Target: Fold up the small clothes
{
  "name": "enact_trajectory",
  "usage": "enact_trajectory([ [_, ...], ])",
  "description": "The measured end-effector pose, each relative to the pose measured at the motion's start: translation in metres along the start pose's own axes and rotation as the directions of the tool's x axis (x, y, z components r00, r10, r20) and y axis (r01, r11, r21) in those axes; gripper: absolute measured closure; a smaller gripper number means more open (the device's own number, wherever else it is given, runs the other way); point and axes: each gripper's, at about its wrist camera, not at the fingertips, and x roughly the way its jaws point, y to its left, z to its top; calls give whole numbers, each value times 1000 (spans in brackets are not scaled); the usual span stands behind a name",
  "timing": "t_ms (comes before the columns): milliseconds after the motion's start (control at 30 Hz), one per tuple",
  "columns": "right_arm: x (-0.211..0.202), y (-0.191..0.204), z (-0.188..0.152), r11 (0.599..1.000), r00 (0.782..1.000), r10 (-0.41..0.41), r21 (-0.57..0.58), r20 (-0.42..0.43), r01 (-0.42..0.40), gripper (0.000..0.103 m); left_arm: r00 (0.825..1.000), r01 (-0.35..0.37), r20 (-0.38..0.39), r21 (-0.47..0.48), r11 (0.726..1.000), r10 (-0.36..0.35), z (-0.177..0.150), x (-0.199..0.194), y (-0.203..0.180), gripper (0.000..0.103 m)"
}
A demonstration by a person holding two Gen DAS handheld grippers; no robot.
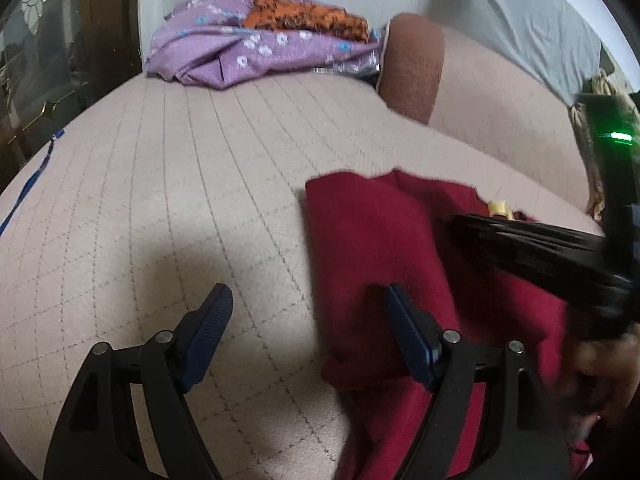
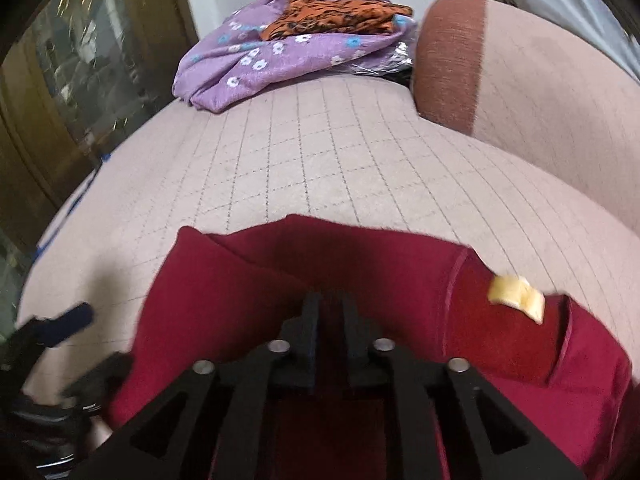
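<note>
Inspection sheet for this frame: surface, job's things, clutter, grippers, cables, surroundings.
Surface: quilted beige cover, bolster at the back.
Job's things: red garment lying partly folded, yellow tag at its neck.
Clutter: purple floral cloth with orange patterned cloth on top, far end.
Grippers: left gripper open, one finger over the red garment's edge; right gripper nearly closed over the garment, grip unclear.
Cables: blue cord at the left edge.
Surroundings: white wall, glass-panelled door.

Red garment (image 2: 360, 272) cut off at lower edge, left hand-held gripper (image 2: 80, 344) blurred, yellow tag (image 2: 516, 292) unreadable
</note>
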Motion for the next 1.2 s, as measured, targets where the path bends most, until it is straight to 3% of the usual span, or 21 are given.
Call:
enact_trajectory([
  [133, -31, -5, -31, 1000, 1000, -25, -11, 5, 25, 68, 999, -39, -25, -4, 999, 39, -3, 6, 2, 19],
  [233, -31, -19, -59, 998, 997, -66, -4, -47, 66, 67, 998, -53, -34, -1, 999, 53, -4, 7, 1, 19],
  [300, -42, -27, -68, 999, 999, -49, 6, -9, 49, 67, 998, -54, -15, 1, 999, 54, -4, 3, 1, 19],
  [367, -56, -38, -70, 997, 997, -64, 51, -34, 65, 66, 999, -36, 15, -8, 999, 37, -3, -4, 1, 19],
  [400, -78, -55, -73, 992, 999, -46, 117, 14, 44, 63, 999, -11, 38, -18, 1000, 11, -2, -10, 1, 19],
  [467, -88, -66, -74, 988, 997, -64, 146, 32, 58, 49, 996, 35, 81, -30, 999, -32, 1, -20, 1, 19],
  [600, -105, -107, -82, 955, 981, -193, 233, 19, 184, 48, 986, 83, 145, 15, 996, -84, 0, -31, -13, 19],
  [733, -95, -143, -93, 932, 983, -181, 312, -32, 182, 52, 996, 64, 57, 104, 993, -70, -7, -12, -32, 19],
  [833, -104, -141, -97, 934, 987, -158, 323, -8, 153, 49, 998, 42, -44, 156, 987, -36, -16, 8, -41, 19],
  [933, -134, -138, -96, 933, 992, -126, 345, 32, 107, 48, 999, 38, -42, 158, 987, -32, -18, 7, -42, 19],
  [1033, -166, -146, -99, 924, 983, -165, 361, 76, 127, 35, 998, 45, -39, 147, 988, -40, -18, 5, -41, 19],
  [1200, -203, -190, -98, 854, 977, -195, 505, 88, 125, 30, 999, 39, -39, 144, 989, -34, -19, 5, -41, 19],
])
